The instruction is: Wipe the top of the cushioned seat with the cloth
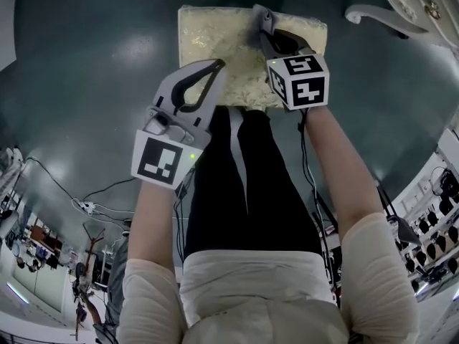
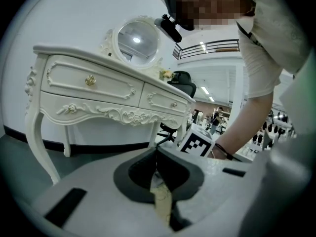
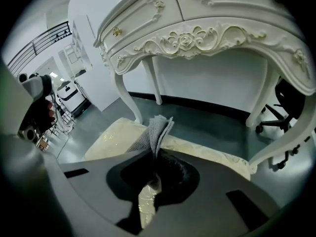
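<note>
The cushioned seat point(image 1: 222, 41) is a cream patterned square pad, seen from above at the top of the head view. Over its far right part my right gripper point(image 1: 262, 37) is shut on a folded grey cloth point(image 1: 261, 20). In the right gripper view the cloth point(image 3: 158, 130) sticks up from the closed jaws, with the seat point(image 3: 111, 139) beneath. My left gripper point(image 1: 217, 66) hovers over the seat's near left edge, shut with nothing in it. Its jaws meet at a point in the left gripper view point(image 2: 157, 151).
A white carved dressing table point(image 2: 98, 88) with an oval mirror point(image 2: 136, 39) stands just beyond the seat. Its curved legs point(image 1: 387, 16) flank the seat's far right. An office chair point(image 3: 289, 100) sits behind it. Cables point(image 1: 93, 206) trail over the dark green floor at the left.
</note>
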Demonstrator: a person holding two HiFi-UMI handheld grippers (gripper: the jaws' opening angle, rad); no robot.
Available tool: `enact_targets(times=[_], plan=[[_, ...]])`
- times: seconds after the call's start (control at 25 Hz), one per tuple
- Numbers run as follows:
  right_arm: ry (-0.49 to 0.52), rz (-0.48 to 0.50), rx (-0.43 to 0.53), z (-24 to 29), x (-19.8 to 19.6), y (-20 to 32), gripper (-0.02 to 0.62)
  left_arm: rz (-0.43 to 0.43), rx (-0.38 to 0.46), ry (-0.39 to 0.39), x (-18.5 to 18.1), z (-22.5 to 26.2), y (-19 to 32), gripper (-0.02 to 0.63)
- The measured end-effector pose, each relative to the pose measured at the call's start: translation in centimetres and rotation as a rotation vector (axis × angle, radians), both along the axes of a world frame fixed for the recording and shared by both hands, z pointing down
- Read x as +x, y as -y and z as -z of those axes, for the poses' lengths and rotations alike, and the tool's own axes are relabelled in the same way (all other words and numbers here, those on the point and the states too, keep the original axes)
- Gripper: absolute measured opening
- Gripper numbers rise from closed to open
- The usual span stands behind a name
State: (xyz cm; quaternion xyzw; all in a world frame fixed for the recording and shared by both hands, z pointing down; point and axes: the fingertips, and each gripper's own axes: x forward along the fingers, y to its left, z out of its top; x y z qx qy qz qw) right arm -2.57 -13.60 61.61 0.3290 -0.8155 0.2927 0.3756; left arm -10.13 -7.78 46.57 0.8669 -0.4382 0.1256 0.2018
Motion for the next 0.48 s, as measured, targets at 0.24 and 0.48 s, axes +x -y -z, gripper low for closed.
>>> enact_targets(times=[0.24,0.48], plan=[[-0.004,-0.028,0.002,0.3,3.6,0.0,0.026,-0.017,-0.001,-0.005,2.9,0.2,0.0,0.003],[-0.008,-0.059,0.001,-0.3,7.1,0.2,0.026,-0.054,-0.031,0.006,5.5,-1.0,-0.7,0.003]])
